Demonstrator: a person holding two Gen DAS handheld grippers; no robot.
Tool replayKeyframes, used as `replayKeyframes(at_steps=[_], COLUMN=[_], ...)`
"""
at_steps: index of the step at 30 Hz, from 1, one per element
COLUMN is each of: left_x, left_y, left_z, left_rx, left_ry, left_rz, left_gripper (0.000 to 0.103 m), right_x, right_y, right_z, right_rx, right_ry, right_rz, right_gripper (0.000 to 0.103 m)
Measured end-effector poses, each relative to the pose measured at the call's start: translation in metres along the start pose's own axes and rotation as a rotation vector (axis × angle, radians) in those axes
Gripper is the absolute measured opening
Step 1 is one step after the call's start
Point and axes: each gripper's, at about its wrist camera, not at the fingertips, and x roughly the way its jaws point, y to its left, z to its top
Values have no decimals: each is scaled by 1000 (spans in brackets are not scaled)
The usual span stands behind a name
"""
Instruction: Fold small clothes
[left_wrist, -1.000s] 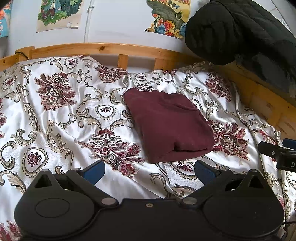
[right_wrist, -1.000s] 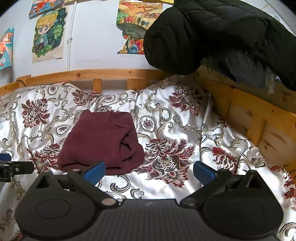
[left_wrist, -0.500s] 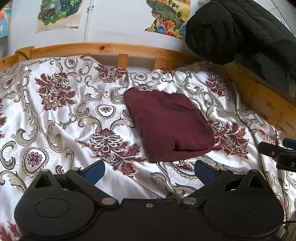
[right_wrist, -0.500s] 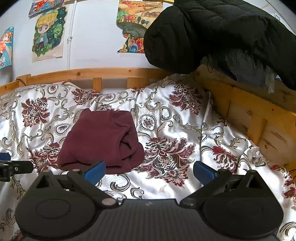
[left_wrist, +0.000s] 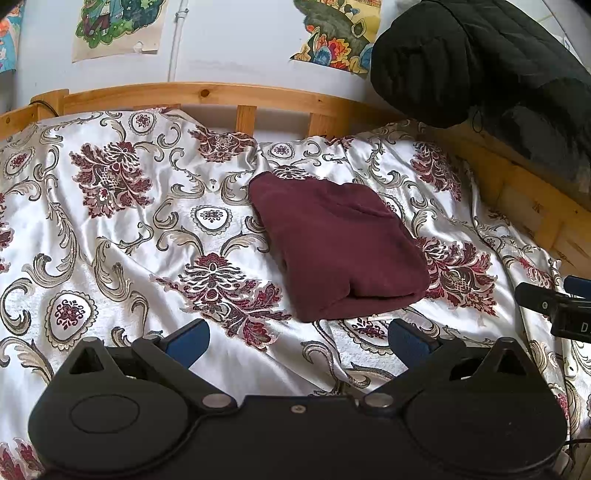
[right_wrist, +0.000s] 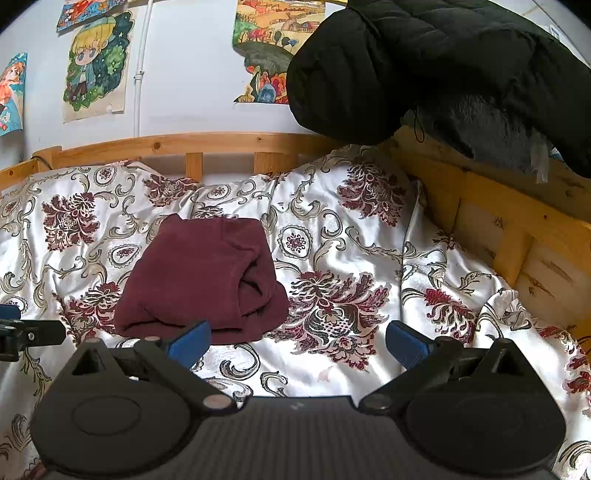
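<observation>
- The maroon garment (left_wrist: 338, 251) lies folded on the bed (left_wrist: 110, 229), ahead of both grippers, long axis running away from them.
- Left gripper (left_wrist: 297, 338) and right gripper (right_wrist: 297, 339): jaws spread wide, empty; garment sits between them, neither clearly nearer.

The bedspread (left_wrist: 110, 229) under the folded maroon garment (left_wrist: 332, 251) is hidden, as are the garment's inner layers. In the left wrist view the right gripper (left_wrist: 554, 306) is cut off at 3 o'clock, so its fingers cannot be read; in the right wrist view the left gripper (right_wrist: 22, 332) is cut off at 9 o'clock likewise. The black jacket (right_wrist: 443, 62) runs off the frame at 1 o'clock and covers part of the wooden bed rail (right_wrist: 517, 221). A poster (right_wrist: 11, 92) at 10 o'clock is cropped.
</observation>
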Motion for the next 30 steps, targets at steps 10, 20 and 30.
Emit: replayKeyframes(at_steps=[10, 20, 30], left_x=[0, 0, 0], left_y=[0, 1, 3], left_z=[0, -3, -1], left_rx=[-1, -5, -7], left_ry=[0, 1, 5], left_rz=[0, -3, -4], left_gripper=[102, 102, 102], right_x=[1, 1, 1], right_y=[-1, -4, -4], right_z=[0, 1, 1], right_rx=[-1, 7, 7], right_ry=[6, 5, 7], right_rz=[3, 3, 4], right_gripper=[103, 103, 103])
